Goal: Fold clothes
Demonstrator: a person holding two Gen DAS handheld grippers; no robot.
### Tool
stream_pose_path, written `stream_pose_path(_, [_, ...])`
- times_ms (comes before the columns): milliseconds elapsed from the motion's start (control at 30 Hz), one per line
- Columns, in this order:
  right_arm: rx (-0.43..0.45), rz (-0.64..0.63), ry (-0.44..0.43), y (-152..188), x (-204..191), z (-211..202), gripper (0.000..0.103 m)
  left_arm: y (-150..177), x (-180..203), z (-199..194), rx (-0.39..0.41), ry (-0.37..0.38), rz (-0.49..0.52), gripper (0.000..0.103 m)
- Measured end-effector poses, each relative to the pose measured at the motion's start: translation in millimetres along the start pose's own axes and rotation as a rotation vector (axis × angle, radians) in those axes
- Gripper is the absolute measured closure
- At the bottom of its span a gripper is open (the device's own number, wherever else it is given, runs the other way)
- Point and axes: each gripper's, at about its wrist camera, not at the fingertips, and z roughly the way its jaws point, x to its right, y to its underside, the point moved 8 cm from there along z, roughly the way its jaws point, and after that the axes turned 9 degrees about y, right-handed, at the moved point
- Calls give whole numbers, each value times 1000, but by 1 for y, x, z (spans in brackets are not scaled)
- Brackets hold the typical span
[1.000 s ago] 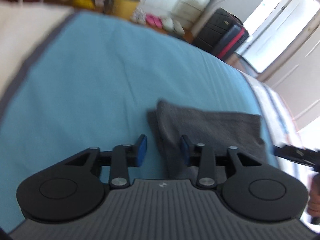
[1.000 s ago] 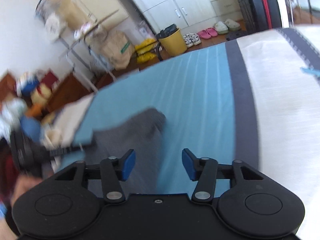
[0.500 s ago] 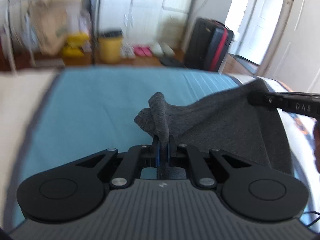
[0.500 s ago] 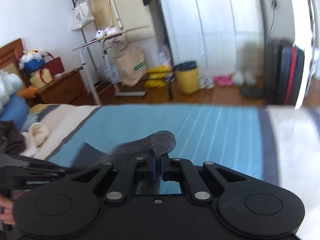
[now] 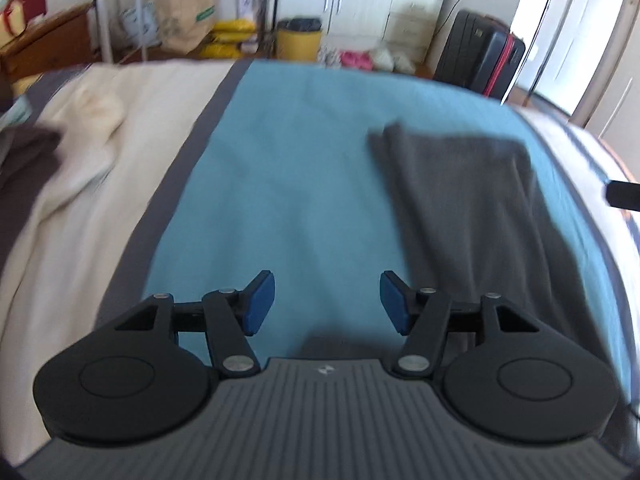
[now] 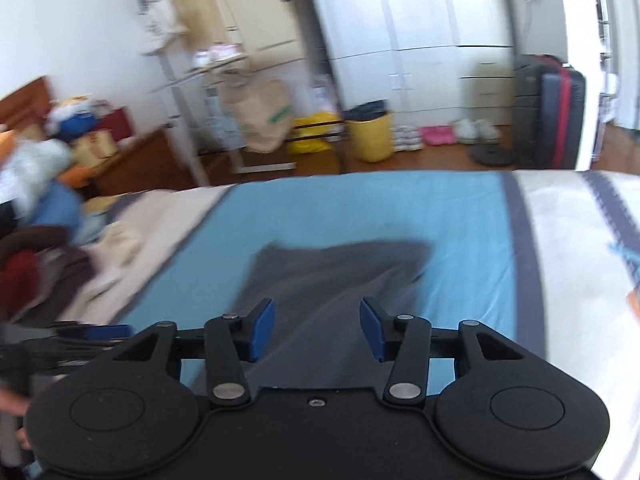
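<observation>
A dark grey garment [image 5: 472, 204] lies flat on the blue part of the bedspread [image 5: 288, 184], folded into a long strip. My left gripper [image 5: 326, 304] is open and empty, above the blue cover just left of the garment's near end. In the right wrist view the same garment [image 6: 332, 276] lies ahead of my right gripper [image 6: 318, 330], which is open and empty above the garment's near part. The tip of the right gripper shows at the right edge of the left wrist view [image 5: 624, 196].
A pile of clothes [image 6: 36, 264] and a cream blanket [image 5: 72, 152] lie on the bed's left side. Beyond the bed stand a yellow bin [image 6: 370, 136], a suitcase [image 5: 480, 60], a paper bag [image 5: 180, 12], shoes and white wardrobes.
Both grippers were shut on the grey garment's corners and holding it up half a second ago. Now both have opened and let go, and the garment lies flat on the bed.
</observation>
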Motion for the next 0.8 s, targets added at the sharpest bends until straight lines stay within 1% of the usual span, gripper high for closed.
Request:
stream_pose_path(33, [-5,-6,-14,10,-8,-12,49,12,-5,-11,-11,1,-24,45])
stream_pose_path(67, [-15,-10,-26,20,-15,-24,48,25,-11,-22,-21,2,-50,42])
stream_pose_path(133, [-52,-26,-52,44,-26,-48,46,54,-27,-43,-48,9,-143,39])
stream_pose_path(200, [-100,-70,-57,70,-31,-65,46,83,-40,-58,-80,21,-222,39])
stream_pose_path(267, [-143,-125,-16,98,-30,-80,46,107,-47,-71,-93,51,-271,39])
stream_pose_path(333, [-181,-156,31,122,-23,-89,46,119,-41,-81,-81,134,-305,39])
stream_pose_path(367, [-203,-144,48,131,-19,-92,46,124,-38,-86,-75,177,-321,39])
stream_pose_path(400, [-225,-126,64,138,-14,-94,46,127,-36,-88,-78,200,-340,39])
stream_pose_path(467, [-247,-94,118,155,-1,-100,46,134,-34,-86,-98,217,-380,39])
stream_pose_path(533, [-246,-72,179,167,11,-107,46,139,-32,-84,-114,220,-404,39])
stream_pose_path(567, [-243,-59,200,174,17,-111,43,140,-31,-83,-116,221,-404,37])
stream_pose_path(600, [-246,-39,193,180,21,-113,41,141,-30,-82,-117,222,-404,36])
stream_pose_path(633, [-251,-16,175,184,24,-114,40,142,-28,-82,-102,219,-392,35])
stream_pose_path(700, [-262,42,124,193,29,-114,40,137,-28,-85,11,168,-362,35])
stream_pose_path(733, [-260,75,97,197,30,-113,40,135,-28,-86,50,113,-321,35])
stream_pose_path(800, [-252,143,9,204,28,-108,40,134,-23,-79,33,58,-257,34])
